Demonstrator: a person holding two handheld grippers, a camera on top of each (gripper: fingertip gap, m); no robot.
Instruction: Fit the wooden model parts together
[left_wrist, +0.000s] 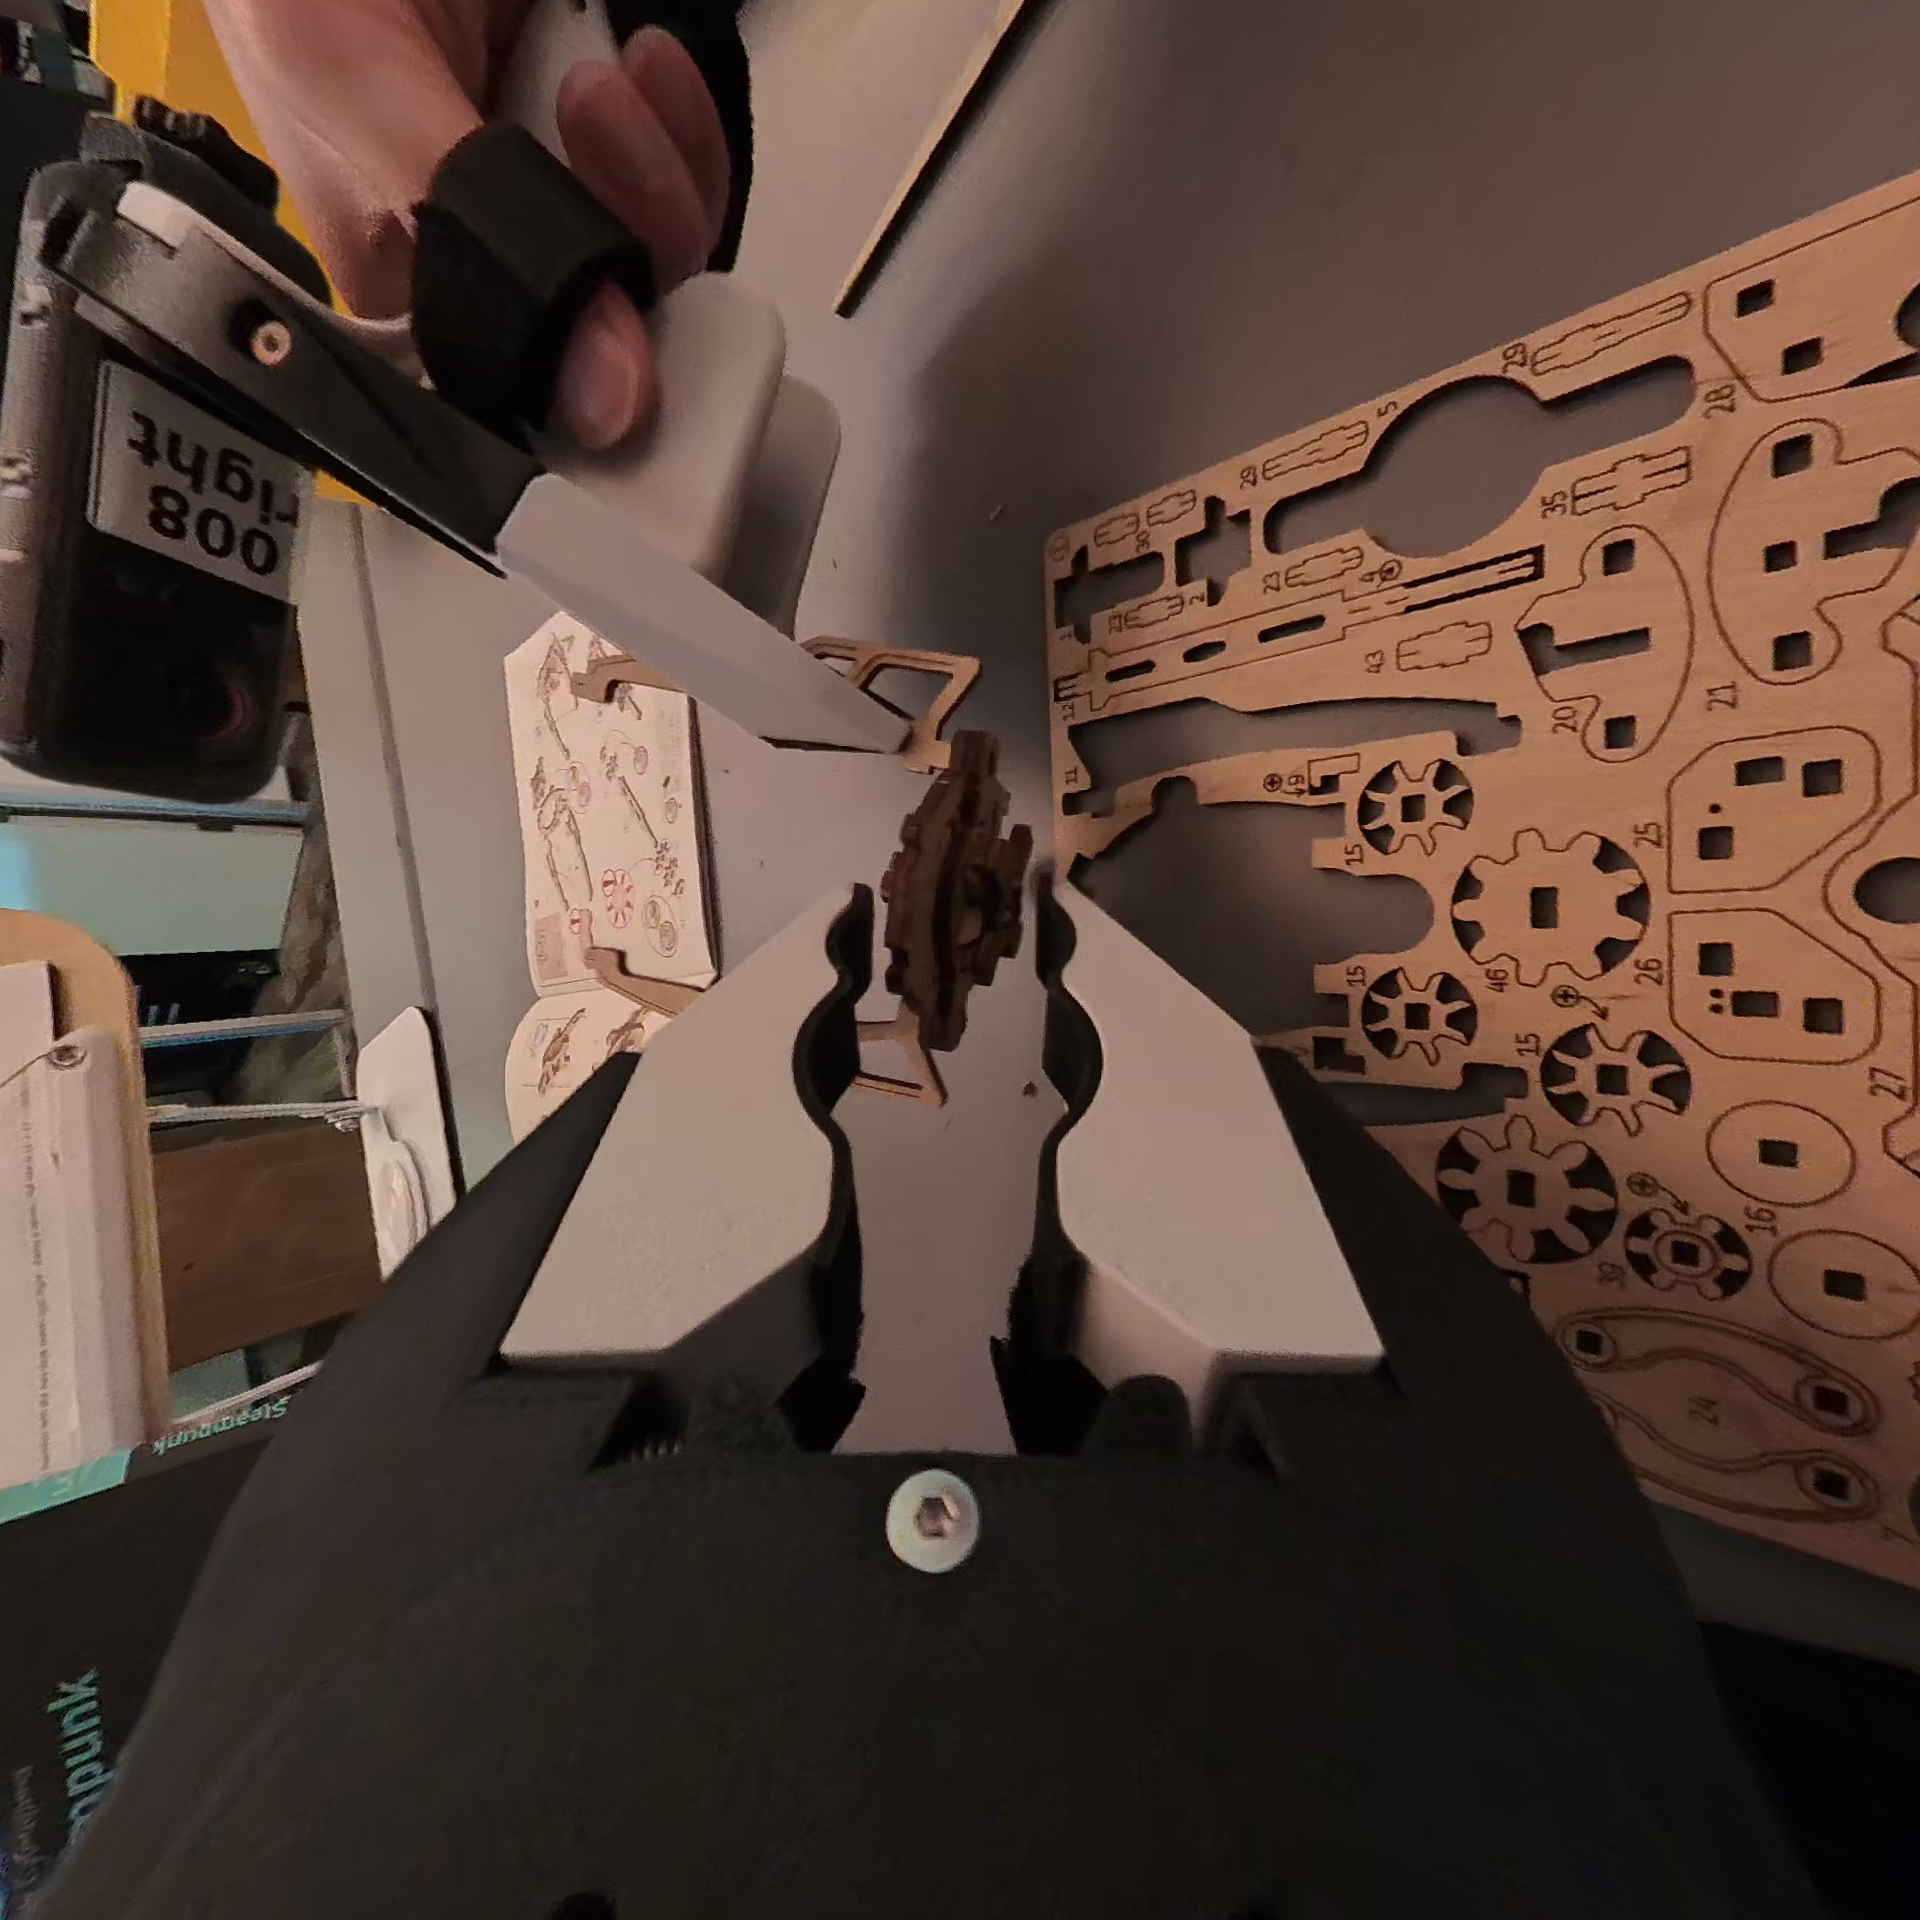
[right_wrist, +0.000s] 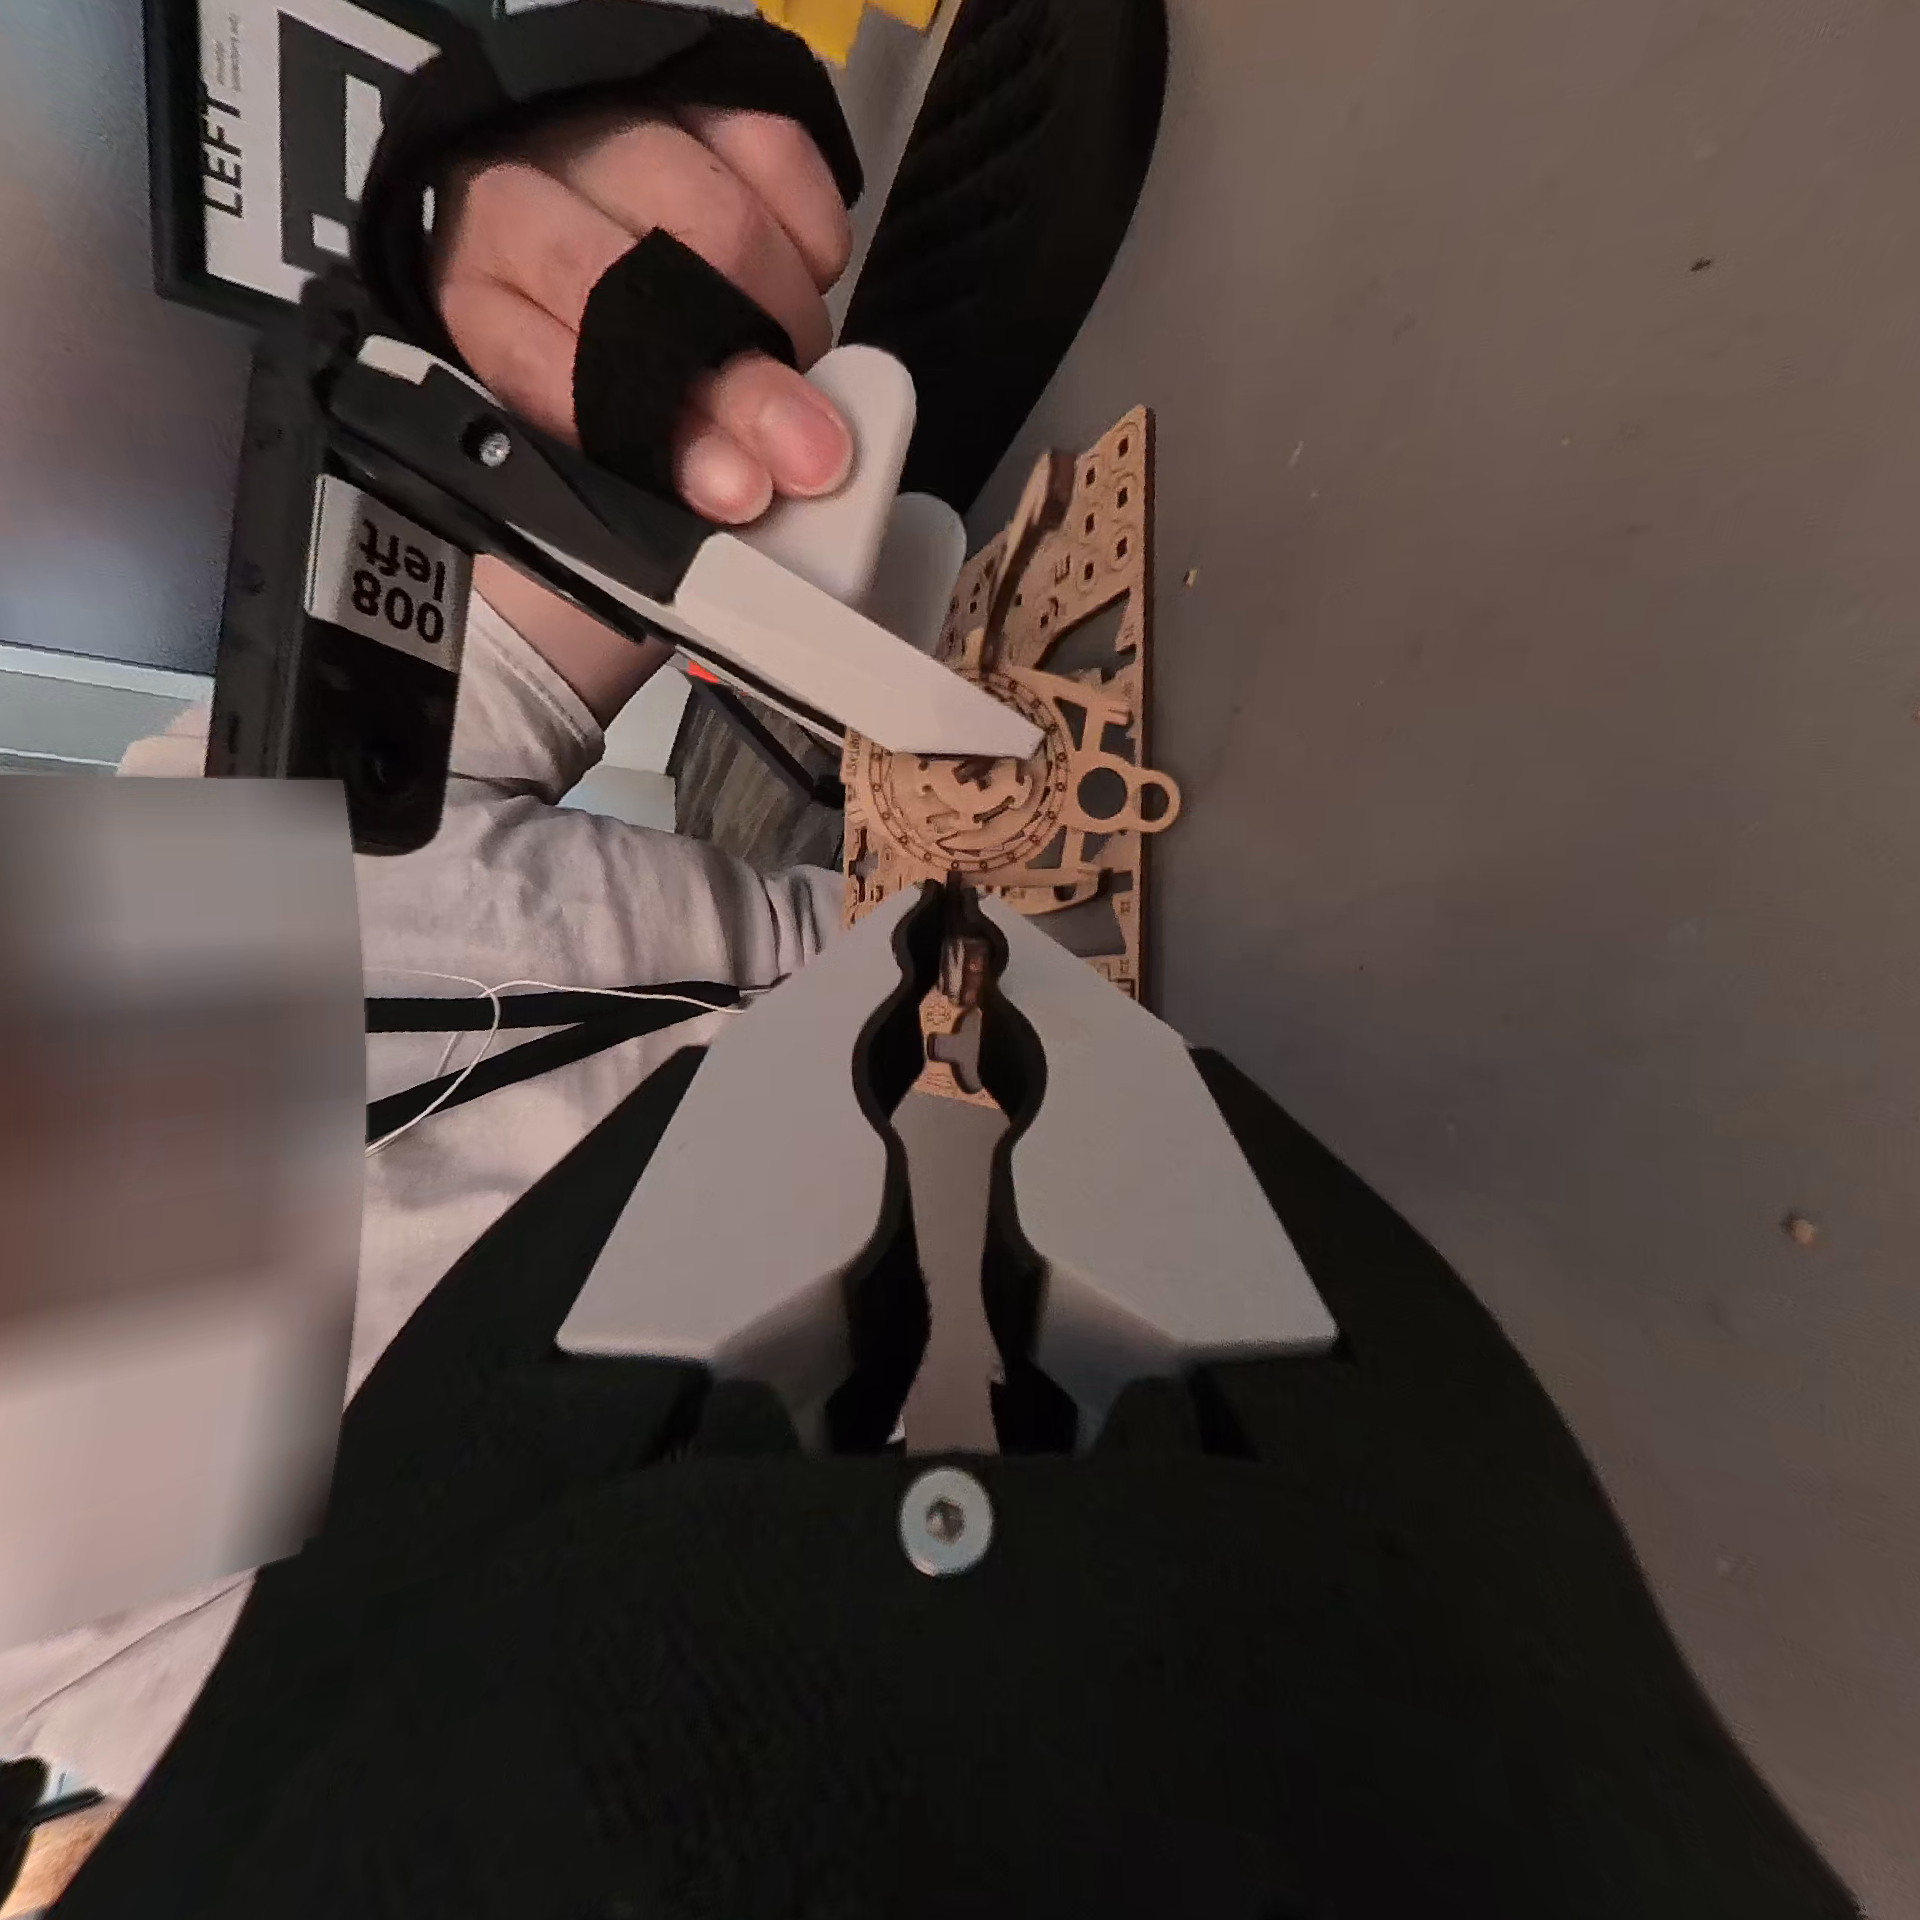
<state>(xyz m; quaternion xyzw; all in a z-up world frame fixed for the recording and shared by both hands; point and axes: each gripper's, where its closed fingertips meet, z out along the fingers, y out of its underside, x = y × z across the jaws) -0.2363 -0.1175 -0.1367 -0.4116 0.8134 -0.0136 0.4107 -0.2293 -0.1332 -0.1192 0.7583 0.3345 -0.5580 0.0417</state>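
The left claw (left_wrist: 945, 904) clamps a dark gear stack (left_wrist: 951, 894) above the worktop (left_wrist: 1299, 260). The right claw (right_wrist: 951, 899) pinches a thin frame (left_wrist: 899, 681), angled in from the upper left.

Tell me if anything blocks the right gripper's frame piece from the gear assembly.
Nothing visible does. The thin frame piece, pinched in the right gripper, already meets the dark gear assembly, which the left gripper holds between its fingers. No other thing lies between them.

Dim, warm, even light in both views; soft shadows. Strong fisheye bending at the edges. Hand (left_wrist: 499, 208) at upper left motion-blurred.
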